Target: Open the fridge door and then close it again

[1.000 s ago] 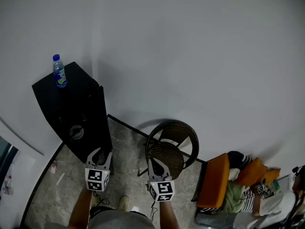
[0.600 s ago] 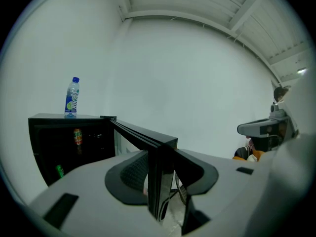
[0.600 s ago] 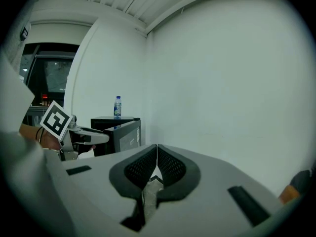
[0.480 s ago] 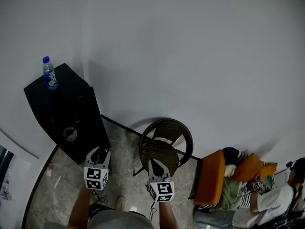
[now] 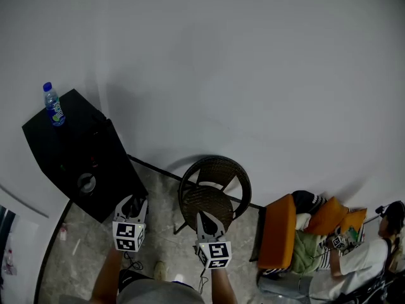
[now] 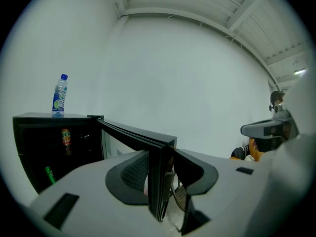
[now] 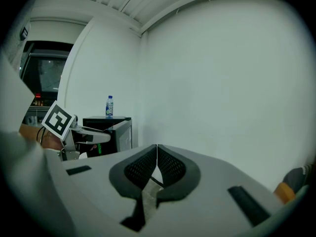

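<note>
The small black fridge [image 5: 63,160] stands at the left against the wall, with a water bottle [image 5: 53,104] on top. Its door [image 6: 133,135] hangs open, and drinks [image 6: 65,137] show on the dark shelves inside. My left gripper [image 5: 131,206] is shut on the door's free edge [image 6: 159,191], which runs upright between the jaws in the left gripper view. The right gripper [image 5: 209,223] hovers beside it, shut and empty, its pads [image 7: 148,164] pressed together. In the right gripper view the fridge [image 7: 118,132] and the left gripper [image 7: 84,136] show at the left.
A round wicker chair [image 5: 218,192] stands just beyond my right gripper. Orange cushions [image 5: 281,233] and a seated person [image 5: 361,261] are at the lower right. A white wall [image 5: 253,75] fills the background, and stone floor [image 5: 82,252] lies in front of the fridge.
In the head view the fridge and bottle have slid left and slightly down. Both grippers keep their spots in the picture, the left still on the door edge.
</note>
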